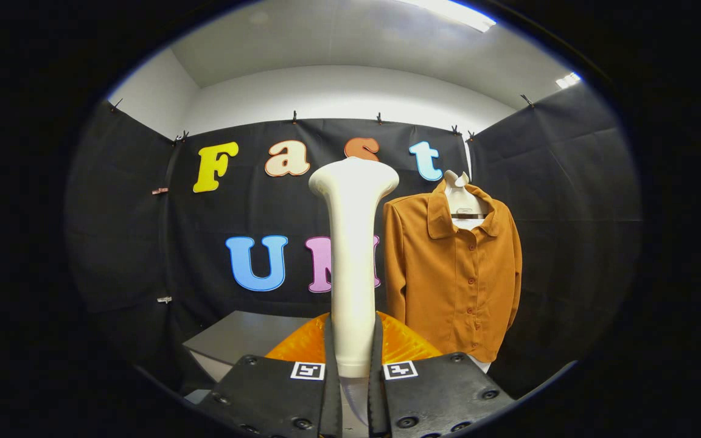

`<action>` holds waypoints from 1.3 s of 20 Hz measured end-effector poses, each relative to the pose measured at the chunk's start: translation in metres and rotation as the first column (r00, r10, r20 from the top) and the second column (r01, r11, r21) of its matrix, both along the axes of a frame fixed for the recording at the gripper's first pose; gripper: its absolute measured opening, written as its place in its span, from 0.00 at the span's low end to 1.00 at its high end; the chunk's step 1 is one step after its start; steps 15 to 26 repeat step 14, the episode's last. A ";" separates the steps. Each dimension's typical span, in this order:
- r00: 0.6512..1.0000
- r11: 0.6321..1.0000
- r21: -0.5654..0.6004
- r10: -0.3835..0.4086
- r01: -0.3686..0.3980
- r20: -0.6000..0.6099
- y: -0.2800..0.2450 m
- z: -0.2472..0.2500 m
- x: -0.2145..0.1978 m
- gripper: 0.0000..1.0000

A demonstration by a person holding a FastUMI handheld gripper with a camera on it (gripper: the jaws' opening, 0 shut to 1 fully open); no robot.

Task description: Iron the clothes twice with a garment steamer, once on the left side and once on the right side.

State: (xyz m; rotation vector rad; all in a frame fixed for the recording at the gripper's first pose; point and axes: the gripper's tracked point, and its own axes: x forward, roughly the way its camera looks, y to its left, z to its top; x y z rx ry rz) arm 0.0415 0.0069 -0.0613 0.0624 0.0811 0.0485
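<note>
My gripper [353, 365] is shut on the handle of a cream-white garment steamer [352, 243], which stands upright between the fingers with its flared head at the top. Both fingers press on the handle's lower part. An orange-brown buttoned shirt [454, 274] hangs on a white hanger [461, 194] against the booth wall, beyond the fingers and to the right of the steamer. The steamer head is well short of the shirt and left of its left sleeve.
A grey table [241, 337] stands low ahead on the left, below the wall. Black cloth walls close the booth on three sides, with small clips along their top edge.
</note>
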 end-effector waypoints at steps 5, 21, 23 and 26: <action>1.000 1.000 0.001 0.004 -0.004 -0.003 0.001 -0.001 0.002 0.20; 1.000 1.000 0.006 0.005 -0.005 -0.006 0.003 -0.003 0.007 0.20; 1.000 1.000 0.006 0.005 -0.005 -0.006 0.003 -0.003 0.007 0.20; 1.000 1.000 0.006 0.005 -0.005 -0.006 0.003 -0.003 0.007 0.20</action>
